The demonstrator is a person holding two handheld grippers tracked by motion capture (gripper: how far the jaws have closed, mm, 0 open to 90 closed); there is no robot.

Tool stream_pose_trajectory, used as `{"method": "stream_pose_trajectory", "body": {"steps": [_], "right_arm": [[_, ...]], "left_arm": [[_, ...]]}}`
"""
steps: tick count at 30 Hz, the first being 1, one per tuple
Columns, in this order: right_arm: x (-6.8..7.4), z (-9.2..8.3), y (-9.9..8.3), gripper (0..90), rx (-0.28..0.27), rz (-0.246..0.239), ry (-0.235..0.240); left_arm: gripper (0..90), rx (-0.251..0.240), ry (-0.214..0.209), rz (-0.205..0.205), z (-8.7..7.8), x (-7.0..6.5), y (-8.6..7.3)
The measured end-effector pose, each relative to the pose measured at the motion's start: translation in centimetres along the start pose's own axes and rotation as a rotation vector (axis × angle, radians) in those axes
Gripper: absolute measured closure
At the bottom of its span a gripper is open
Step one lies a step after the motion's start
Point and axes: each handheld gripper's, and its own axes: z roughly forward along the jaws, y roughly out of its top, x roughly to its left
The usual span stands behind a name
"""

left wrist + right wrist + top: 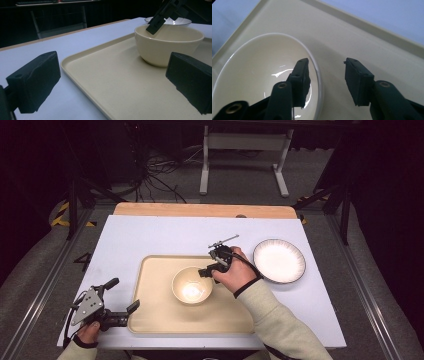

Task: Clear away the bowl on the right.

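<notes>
One white-covered worktop [150, 232] carries everything here, and at its centre lies a cream tray [155, 315]. Beyond the tray's edge, at about 3 o'clock from it, sits a white plate with a dark rim [279, 260], apart from the tray. On the tray, a little toward 1 o'clock of its middle, stands a cream bowl [192, 285], upright and seemingly empty, with a glare spot inside.

At the bowl's 2 o'clock edge works the right gripper [209, 270]. In the right gripper view its fingers [300, 81] are spread moderately and straddle the rim: one pad hangs inside the bowl [257, 72], the other outside over the tray floor [367, 45]. Nothing is clamped yet, and I cannot tell whether either pad touches the rim. The left gripper [122, 295] waits at the tray's 8 o'clock corner, its fingers wide apart and holding nothing, just over the tray's edge.

My judgement is that the step in hand is taking hold of the bowl by its rim, perhaps to move it toward the plate. The next move calls for closing the right fingers squarely on the wall, deep enough that the bowl will not pivot when lifted.

The bowl's near wall is cut off in the right gripper view, and the left gripper view shows the plate [186, 22] merely as a sliver behind the bowl [165, 45].
</notes>
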Motion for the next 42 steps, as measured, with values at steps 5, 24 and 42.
{"method": "stream_pose_trajectory", "body": {"steps": [5, 24, 42], "right_arm": [[0.5, -0.9, 0.1, 44.0, -0.072, -0.088, -0.021], [0.8, -4.8, -1.5, 27.8, -0.437, -0.335, -0.004], [0.1, -6.8, -4.1, 27.4, -0.671, -0.450, 0.062]], "left_arm": [[0.2, 0.000, 0.002, -0.004, 0.0, 0.0, 0.0], [0.2, 0.001, 0.000, -0.005, 0.0, 0.0, 0.0], [0.2, 0.002, -0.001, -0.003, 0.0, 0.0, 0.0]]}}
